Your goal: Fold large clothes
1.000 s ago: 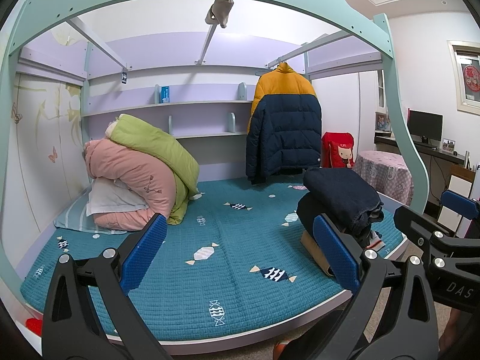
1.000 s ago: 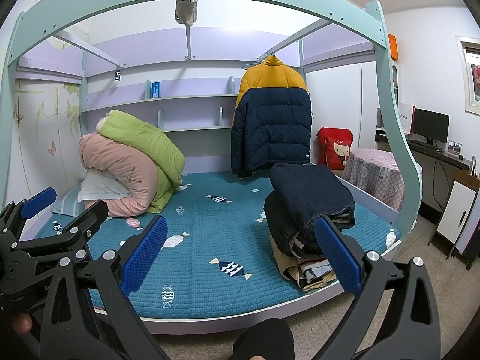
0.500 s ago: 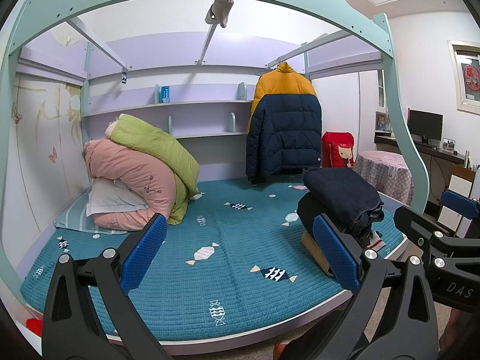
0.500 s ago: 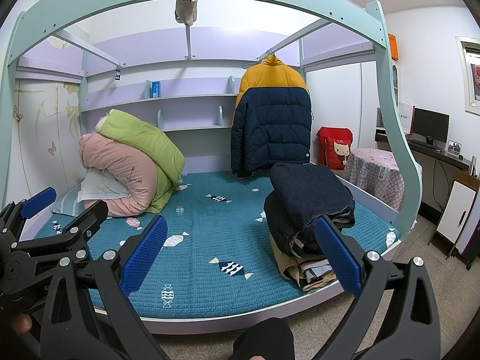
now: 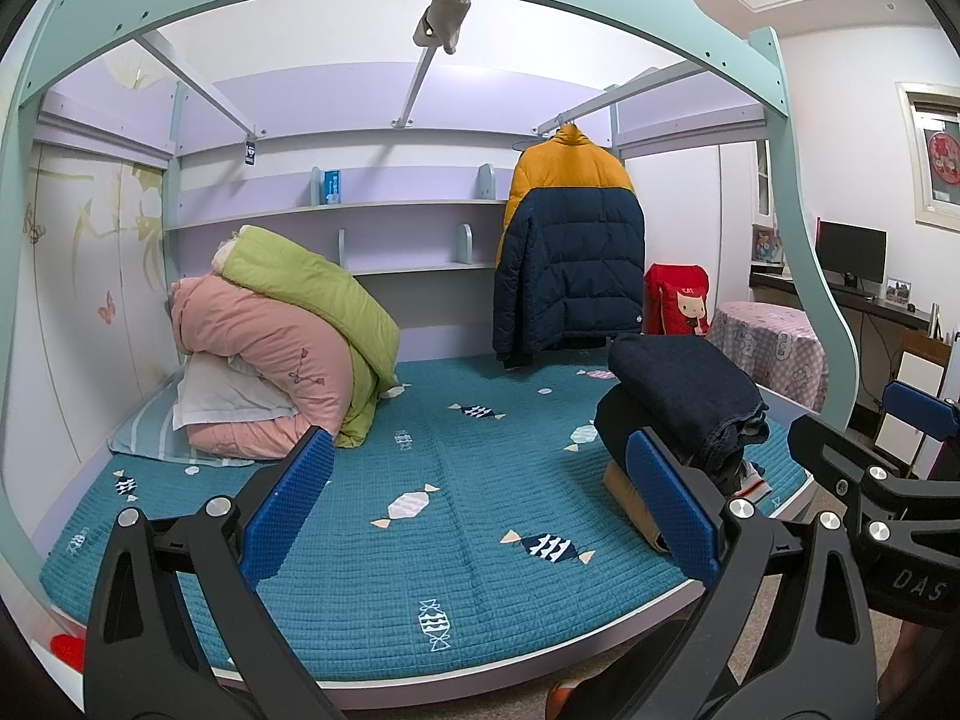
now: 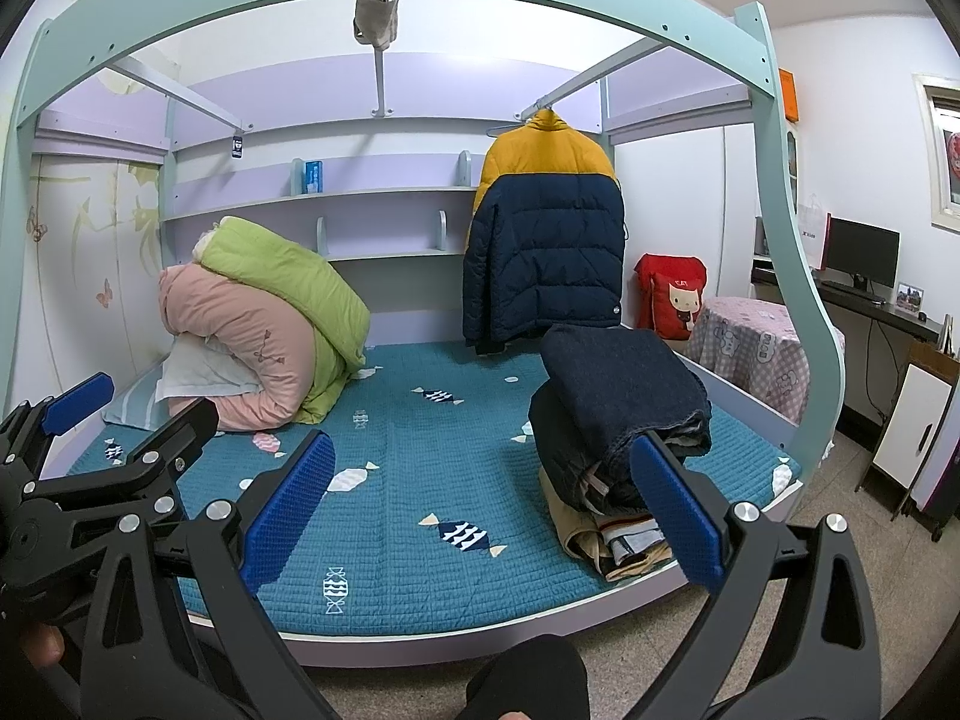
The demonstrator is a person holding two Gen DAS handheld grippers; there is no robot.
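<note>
Left wrist view shows the left claw (image 5: 477, 516) spread wide and empty short of the bed's (image 5: 336, 546) front edge, and the right claw (image 6: 480, 516) is likewise agape, holding nothing. A stack of folded clothes (image 6: 618, 420) sits at the bed's front right corner, while a puffer jacket (image 6: 543, 240) hangs at the back edge. This fits either a finished stack or a pause between garments; the bed's middle lies open for spreading cloth.

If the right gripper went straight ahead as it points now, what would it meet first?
Probably the teal quilted mattress: the open right gripper aims at bare quilt left of the folded clothes pile. Depth is uncertain.
</note>
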